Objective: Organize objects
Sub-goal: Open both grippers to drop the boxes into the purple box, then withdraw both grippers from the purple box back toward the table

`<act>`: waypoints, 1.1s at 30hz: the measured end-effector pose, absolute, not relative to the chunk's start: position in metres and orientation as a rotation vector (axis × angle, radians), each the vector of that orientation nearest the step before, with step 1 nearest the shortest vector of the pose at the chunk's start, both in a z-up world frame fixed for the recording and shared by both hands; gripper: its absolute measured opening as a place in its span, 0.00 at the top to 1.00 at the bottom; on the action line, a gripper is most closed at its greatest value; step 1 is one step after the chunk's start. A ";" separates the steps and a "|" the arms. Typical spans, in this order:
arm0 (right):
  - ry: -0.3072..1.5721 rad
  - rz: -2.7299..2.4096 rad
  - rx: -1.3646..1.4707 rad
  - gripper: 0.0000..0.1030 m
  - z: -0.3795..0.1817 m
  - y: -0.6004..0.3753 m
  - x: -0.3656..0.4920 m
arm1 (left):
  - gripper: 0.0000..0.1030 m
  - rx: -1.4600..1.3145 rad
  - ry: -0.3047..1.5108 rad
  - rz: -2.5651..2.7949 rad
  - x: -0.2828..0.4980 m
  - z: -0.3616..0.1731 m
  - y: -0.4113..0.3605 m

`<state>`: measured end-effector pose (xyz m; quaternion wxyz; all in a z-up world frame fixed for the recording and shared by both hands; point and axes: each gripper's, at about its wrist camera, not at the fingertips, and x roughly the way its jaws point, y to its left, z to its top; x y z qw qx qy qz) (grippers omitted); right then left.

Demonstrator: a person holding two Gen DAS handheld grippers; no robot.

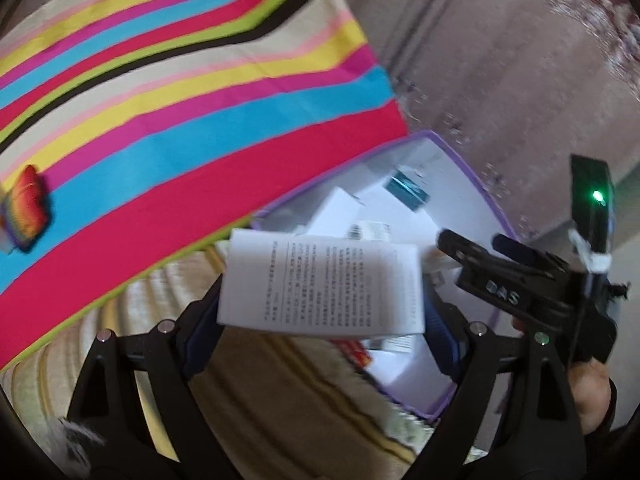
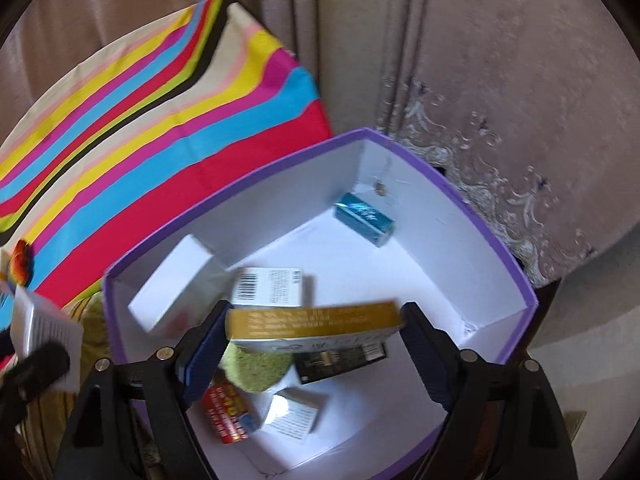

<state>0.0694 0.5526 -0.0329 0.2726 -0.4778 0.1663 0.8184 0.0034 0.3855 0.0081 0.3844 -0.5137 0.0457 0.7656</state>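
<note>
A white printed box (image 1: 320, 286) in the left gripper (image 1: 320, 320) and a gold box (image 2: 314, 318) in the right gripper (image 2: 314, 344) are held between wide jaws above the purple-rimmed box (image 2: 524, 280), release judged next.

A home room: embroidered curtains (image 2: 500, 80), striped tablecloth (image 2: 160, 120), patterned upholstery (image 1: 280, 400).

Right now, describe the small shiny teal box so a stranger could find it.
Look into the purple-rimmed white cardboard bin beside the striped cloth. At its far corner, alone, lies the small shiny teal box; every other carton there is white, gold, red or black.
</note>
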 end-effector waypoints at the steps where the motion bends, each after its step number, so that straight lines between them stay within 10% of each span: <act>1: 0.454 2.193 -1.280 0.15 -0.033 0.556 0.071 | 0.10 -1.304 0.122 1.935 0.006 0.008 0.389; 33: 0.368 2.346 -1.328 0.04 -0.015 0.496 0.048 | 0.06 -1.322 -0.096 2.126 -0.023 0.017 0.305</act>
